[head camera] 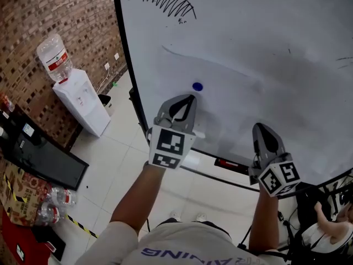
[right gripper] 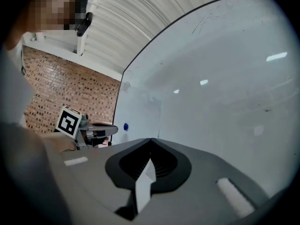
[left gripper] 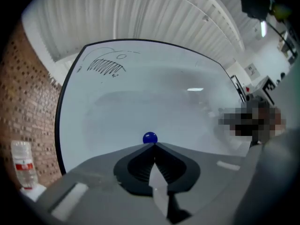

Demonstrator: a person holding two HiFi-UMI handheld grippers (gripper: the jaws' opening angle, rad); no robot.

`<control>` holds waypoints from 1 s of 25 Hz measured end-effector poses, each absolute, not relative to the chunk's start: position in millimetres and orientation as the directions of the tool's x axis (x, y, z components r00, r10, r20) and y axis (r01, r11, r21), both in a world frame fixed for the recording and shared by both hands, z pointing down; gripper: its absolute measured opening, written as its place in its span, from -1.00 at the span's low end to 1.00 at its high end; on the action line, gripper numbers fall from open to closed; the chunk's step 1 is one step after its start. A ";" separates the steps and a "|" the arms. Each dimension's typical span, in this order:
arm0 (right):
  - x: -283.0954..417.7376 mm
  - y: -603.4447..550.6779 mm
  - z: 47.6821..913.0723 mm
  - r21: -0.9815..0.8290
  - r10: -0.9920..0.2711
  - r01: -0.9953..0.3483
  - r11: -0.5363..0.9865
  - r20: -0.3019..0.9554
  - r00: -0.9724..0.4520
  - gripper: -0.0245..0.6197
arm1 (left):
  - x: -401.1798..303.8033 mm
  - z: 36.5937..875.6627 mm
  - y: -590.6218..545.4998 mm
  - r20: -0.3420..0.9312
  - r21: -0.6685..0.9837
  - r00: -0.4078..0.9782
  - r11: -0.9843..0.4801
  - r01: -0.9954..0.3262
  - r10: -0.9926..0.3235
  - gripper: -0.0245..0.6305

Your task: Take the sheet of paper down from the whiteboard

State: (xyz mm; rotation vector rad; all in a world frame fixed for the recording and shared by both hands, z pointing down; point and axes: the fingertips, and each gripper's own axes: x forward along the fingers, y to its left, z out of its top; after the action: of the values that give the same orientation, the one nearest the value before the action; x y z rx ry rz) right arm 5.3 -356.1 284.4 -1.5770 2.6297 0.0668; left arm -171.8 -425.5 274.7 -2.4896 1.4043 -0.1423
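The whiteboard point(head camera: 276, 48) fills the head view. A blue magnet point(head camera: 197, 86) sits on it, also seen in the left gripper view point(left gripper: 150, 137). The paper sheet point(head camera: 212, 70) is white on white; only a faint outline shows round and above the magnet point(left gripper: 150, 114). My left gripper point(head camera: 192, 97) is shut and empty, its tips point(left gripper: 153, 144) just under the magnet. My right gripper point(head camera: 259, 127) is shut and empty too, lower and to the right, pointing at the board point(right gripper: 150, 138). From there I see the left gripper point(right gripper: 112, 129) and the magnet point(right gripper: 125, 126).
A water dispenser point(head camera: 83, 101) stands by the brick wall point(head camera: 33, 15) at the left. A black panel point(head camera: 41, 159) and water bottles point(head camera: 55, 200) lie on the floor. A marker tray point(head camera: 231, 164) runs under the board. A person point(head camera: 331, 225) sits at the lower right.
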 end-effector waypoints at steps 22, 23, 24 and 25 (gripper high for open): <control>-0.2 -363.7 314.2 -0.042 -0.886 -0.886 0.463 -0.050 -0.461 -0.90 | -158.1 266.6 -455.2 -0.034 -0.396 0.445 -0.397 -0.828 -0.895 -0.52; 0.4 -365.3 316.5 -0.046 -0.889 -0.887 0.459 -0.043 -0.457 -0.90 | -158.2 266.1 -455.1 -0.036 -0.389 0.447 -0.400 -0.830 -0.894 -0.52; 0.8 -367.0 319.3 -0.053 -0.891 -0.889 0.455 -0.035 -0.453 -0.90 | -158.1 265.8 -455.1 -0.037 -0.383 0.450 -0.403 -0.831 -0.892 -0.52; 0.7 -368.7 322.3 -0.059 -0.892 -0.890 0.452 -0.027 -0.451 -0.90 | -158.0 265.7 -455.1 -0.037 -0.377 0.453 -0.407 -0.832 -0.891 -0.52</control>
State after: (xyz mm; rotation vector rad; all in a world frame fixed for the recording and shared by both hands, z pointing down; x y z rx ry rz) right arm 0.7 -368.7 322.3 -1.6156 2.6299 -0.0561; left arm -158.0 -455.1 265.7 -2.3666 1.4634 -0.2416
